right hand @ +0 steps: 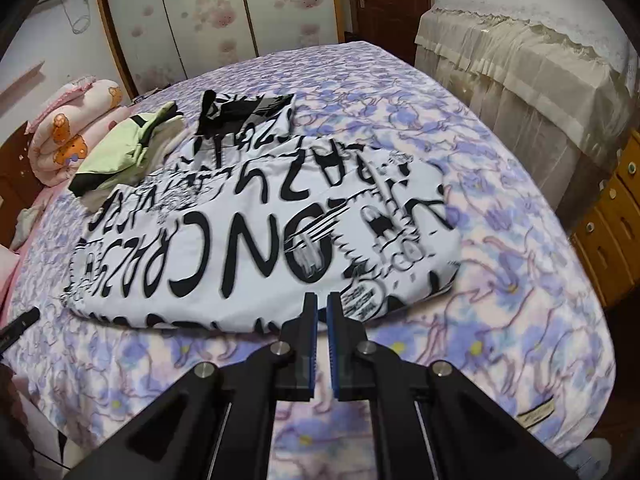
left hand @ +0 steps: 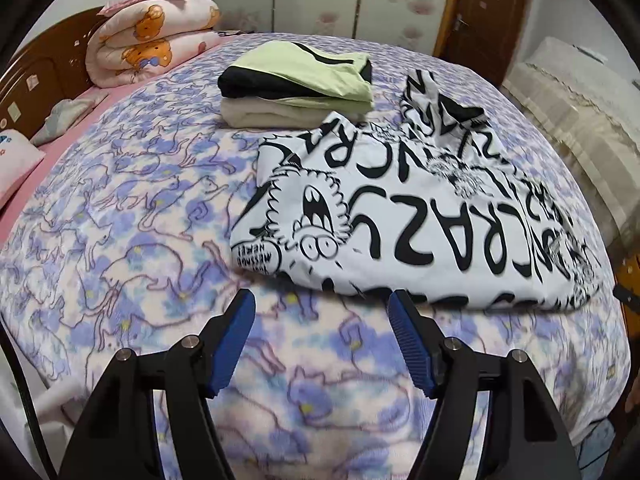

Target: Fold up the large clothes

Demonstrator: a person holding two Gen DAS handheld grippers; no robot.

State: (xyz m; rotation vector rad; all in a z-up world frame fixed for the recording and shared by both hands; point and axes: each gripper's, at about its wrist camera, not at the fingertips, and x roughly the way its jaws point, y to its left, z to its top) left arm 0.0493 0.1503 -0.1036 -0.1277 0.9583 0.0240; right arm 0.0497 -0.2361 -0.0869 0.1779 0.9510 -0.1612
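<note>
A white shirt with bold black lettering and cartoon prints (left hand: 420,224) (right hand: 260,248) lies partly folded on the bed, its near edge doubled over. My left gripper (left hand: 322,300) hovers just short of that near edge, open, with nothing between its blue pads. My right gripper (right hand: 322,300) sits above the shirt's near edge, its jaws nearly together with only a thin gap and no cloth in them. The tip of the left gripper (right hand: 20,326) peeks in at the left edge of the right wrist view.
A stack of folded clothes, pale green, black and beige (left hand: 298,84) (right hand: 128,152), sits behind the shirt. A rolled pink quilt (left hand: 156,36) leans by the wooden headboard (left hand: 36,80). A cloth-covered piece of furniture (right hand: 520,64) and a wooden drawer unit (right hand: 612,220) stand to the right.
</note>
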